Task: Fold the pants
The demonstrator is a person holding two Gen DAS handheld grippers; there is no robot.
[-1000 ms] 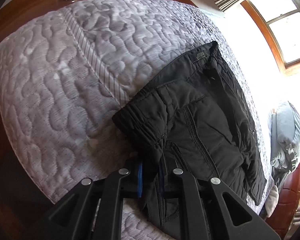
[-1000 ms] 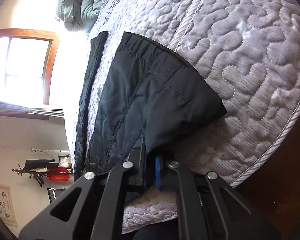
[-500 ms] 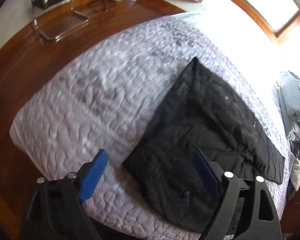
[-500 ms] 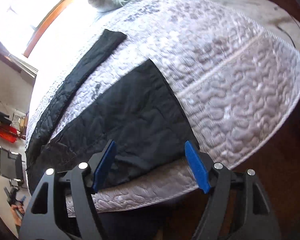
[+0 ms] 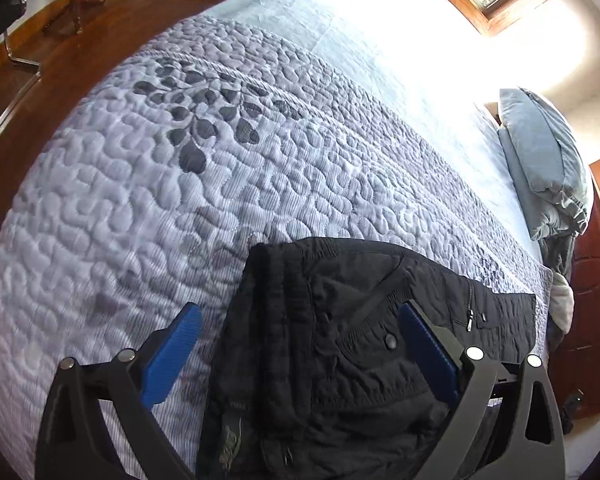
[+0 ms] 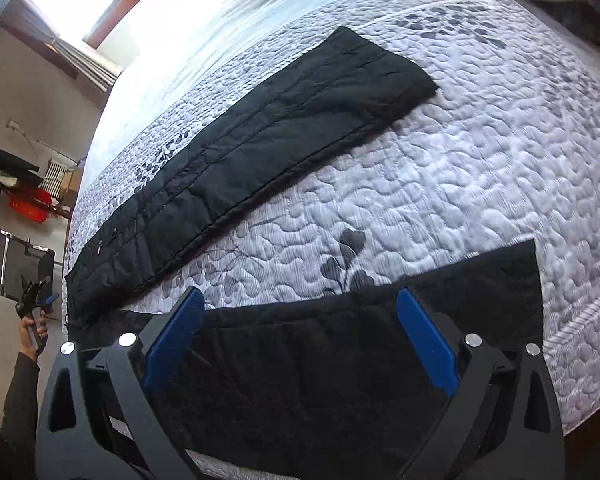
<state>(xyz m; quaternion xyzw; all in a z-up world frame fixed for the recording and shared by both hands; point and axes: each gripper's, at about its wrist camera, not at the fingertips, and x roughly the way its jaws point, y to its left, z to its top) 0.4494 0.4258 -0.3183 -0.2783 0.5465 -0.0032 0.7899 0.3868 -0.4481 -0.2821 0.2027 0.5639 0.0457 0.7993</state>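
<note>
Black quilted pants lie spread on the bed. In the left wrist view the waist end of the pants, with snaps and a zip pocket, rests under my left gripper. Its blue pads are wide apart and still opening, above the cloth without pressing it. In the right wrist view one leg stretches diagonally across the quilt. The other leg lies along the near edge under my right gripper. Those jaws are also opening, with the fabric below them and no grip on it.
The grey quilted bedspread covers the bed, with a blue-grey pillow at its head. Wooden floor borders the bed. A person's hand shows at the left edge of the right wrist view. Clutter stands by the wall.
Both grippers were shut on the pants' fabric a second ago. Both have let go, opened wide and drawn back from the cloth while rolling. The pants now lie flat.
</note>
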